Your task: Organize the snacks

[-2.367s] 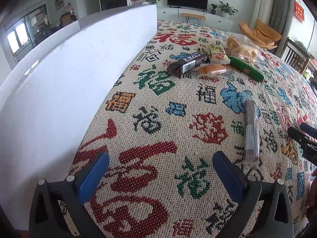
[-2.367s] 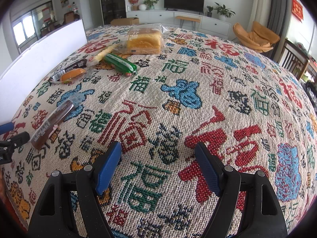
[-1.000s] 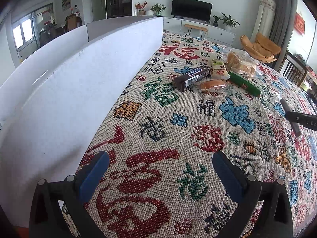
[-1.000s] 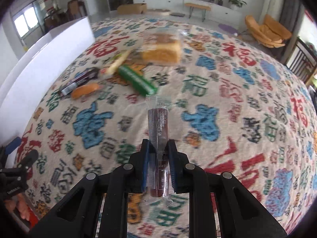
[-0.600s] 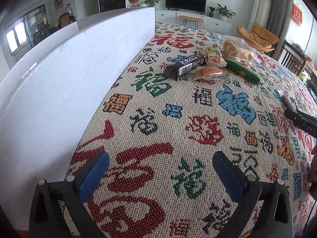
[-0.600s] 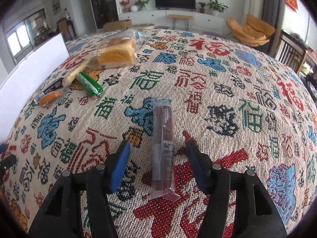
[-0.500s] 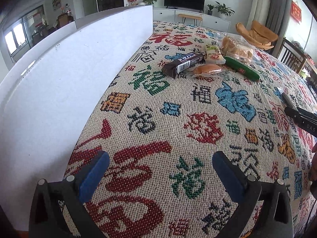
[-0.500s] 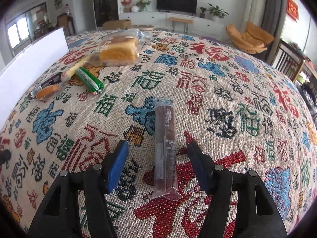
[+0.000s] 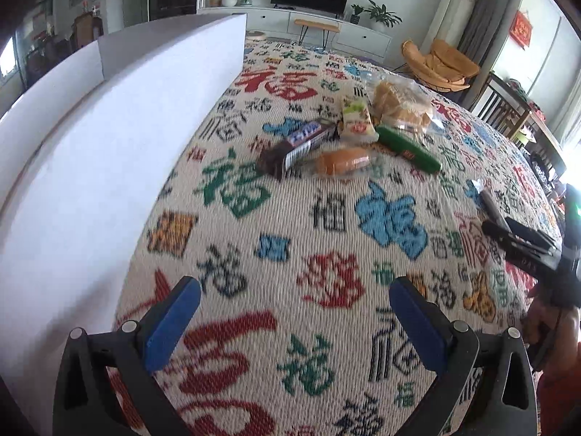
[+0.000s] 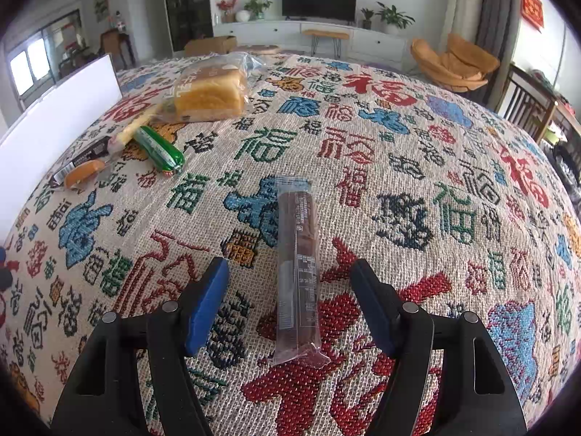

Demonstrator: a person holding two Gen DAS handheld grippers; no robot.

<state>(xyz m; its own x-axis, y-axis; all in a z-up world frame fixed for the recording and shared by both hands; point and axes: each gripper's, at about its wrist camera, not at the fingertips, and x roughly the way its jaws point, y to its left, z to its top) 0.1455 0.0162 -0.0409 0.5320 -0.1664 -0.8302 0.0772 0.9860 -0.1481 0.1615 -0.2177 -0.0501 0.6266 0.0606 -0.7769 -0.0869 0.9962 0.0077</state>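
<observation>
Since a second ago the brown snack stick [image 10: 297, 265] has left the right tongs [image 10: 288, 301]; their jaws have just been opening and now stand wide, the stick lying flat on the surface [image 10: 454, 189] between them, untouched. White board [image 9: 109, 152] stands along the left edge. Left tongs [image 9: 294, 323] wide, empty. Chocolate bar [image 9: 296, 147], orange bun [image 9: 343, 160], green sausage [image 9: 406, 149] and bagged bread [image 9: 401, 103] cluster toward the far edge.
</observation>
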